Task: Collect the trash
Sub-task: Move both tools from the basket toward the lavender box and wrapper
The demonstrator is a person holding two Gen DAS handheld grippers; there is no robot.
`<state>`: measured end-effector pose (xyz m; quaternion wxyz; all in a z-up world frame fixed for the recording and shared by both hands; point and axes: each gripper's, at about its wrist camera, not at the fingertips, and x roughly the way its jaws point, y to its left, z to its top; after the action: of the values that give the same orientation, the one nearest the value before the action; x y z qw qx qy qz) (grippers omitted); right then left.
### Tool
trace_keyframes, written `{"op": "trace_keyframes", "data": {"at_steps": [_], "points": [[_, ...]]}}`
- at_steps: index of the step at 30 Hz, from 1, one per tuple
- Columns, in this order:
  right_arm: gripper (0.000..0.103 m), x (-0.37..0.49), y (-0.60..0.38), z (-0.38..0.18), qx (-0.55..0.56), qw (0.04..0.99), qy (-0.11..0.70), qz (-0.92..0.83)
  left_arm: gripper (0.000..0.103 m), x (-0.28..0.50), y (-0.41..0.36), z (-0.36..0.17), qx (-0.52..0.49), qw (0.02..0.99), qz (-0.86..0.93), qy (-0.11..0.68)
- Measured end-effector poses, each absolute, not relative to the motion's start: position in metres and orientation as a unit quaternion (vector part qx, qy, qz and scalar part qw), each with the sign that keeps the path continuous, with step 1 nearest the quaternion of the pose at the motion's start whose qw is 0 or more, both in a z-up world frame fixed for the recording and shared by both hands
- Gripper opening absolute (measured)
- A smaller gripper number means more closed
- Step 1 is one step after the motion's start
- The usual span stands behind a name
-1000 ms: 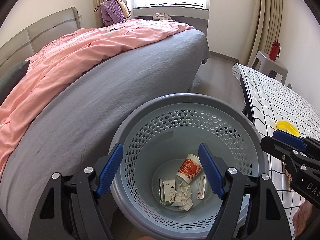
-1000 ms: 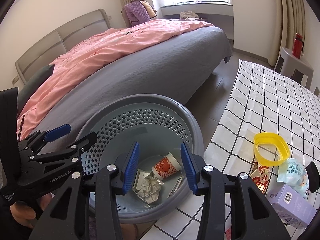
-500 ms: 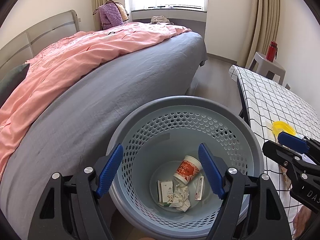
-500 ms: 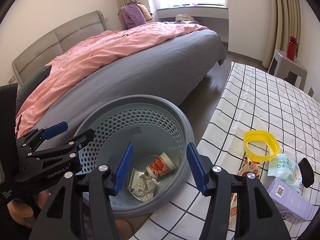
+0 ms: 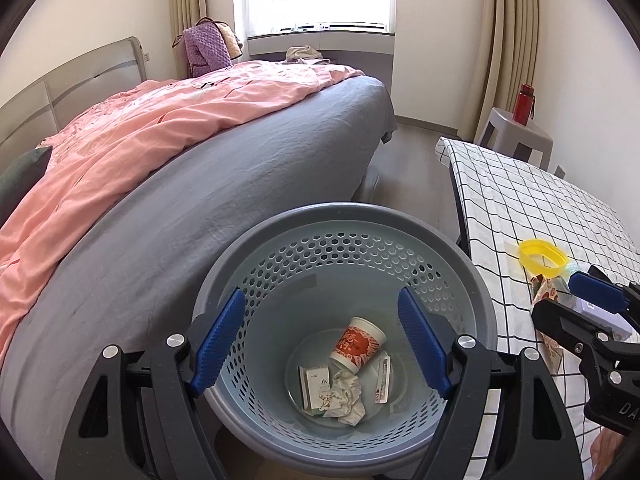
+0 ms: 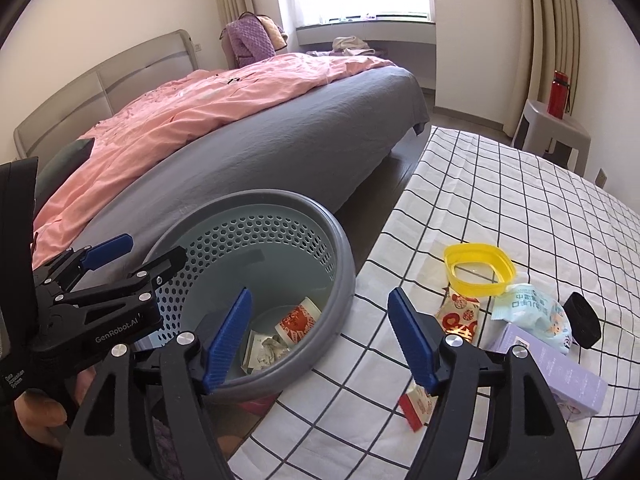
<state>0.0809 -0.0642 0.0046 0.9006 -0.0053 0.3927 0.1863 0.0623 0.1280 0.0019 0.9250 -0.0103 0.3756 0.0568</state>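
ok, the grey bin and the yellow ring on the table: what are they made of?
Bin: looks like matte moulded plastic, going by the regular perforated walls and thick smooth rim. Yellow ring: probably glossy thin plastic; it is translucent with light sheen, possibly a lid rim.

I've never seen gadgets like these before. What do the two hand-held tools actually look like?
Both match: black angular frames with silver screw heads, each ending in two flat, ribbed blue fingers. The left tool carries white "GenRobot.AI" lettering on its side, legible in the right wrist view. The right tool shows white letters too, cut off in the left wrist view.
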Motion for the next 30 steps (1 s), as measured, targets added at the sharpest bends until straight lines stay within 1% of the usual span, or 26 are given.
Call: {"op": "trace_keyframes", "data": {"at_steps": [3, 8, 10, 12, 17, 20, 23, 30], "points": [[0.075, 0.073, -0.078, 0.006, 0.002, 0.903, 0.392, 0.174, 0.075, 0.06, 0.119, 0.003, -0.008, 0.927, 0.046, 0.373], [0.076, 0.06, -0.107, 0.008, 0.011, 0.907, 0.396, 0.144, 0.075, 0.055, 0.105, 0.005, -0.004, 0.929, 0.029, 0.369], [0.079, 0.054, -0.119, 0.009, 0.005, 0.909, 0.397, 0.129, 0.076, 0.055, 0.099, 0.007, -0.005, 0.93, 0.022, 0.367], [0.079, 0.047, -0.133, 0.011, -0.001, 0.911, 0.397, 0.113, 0.079, 0.053, 0.092, 0.008, -0.005, 0.932, 0.017, 0.363], [0.081, 0.035, -0.174, 0.013, -0.003, 0.915, 0.397, 0.073, 0.079, 0.05, 0.073, 0.008, -0.005, 0.932, -0.001, 0.361], [0.083, 0.033, -0.199, 0.009, -0.003, 0.915, 0.401, 0.049, 0.079, 0.048, 0.058, 0.007, -0.002, 0.932, -0.012, 0.362], [0.085, 0.034, -0.221, 0.002, -0.002, 0.912, 0.408, 0.032, 0.083, 0.047, 0.044, 0.006, 0.003, 0.932, -0.022, 0.363], [0.088, 0.042, -0.252, -0.017, 0.001, 0.904, 0.427, 0.024, 0.083, 0.045, 0.019, -0.002, 0.026, 0.928, -0.034, 0.369]]}}
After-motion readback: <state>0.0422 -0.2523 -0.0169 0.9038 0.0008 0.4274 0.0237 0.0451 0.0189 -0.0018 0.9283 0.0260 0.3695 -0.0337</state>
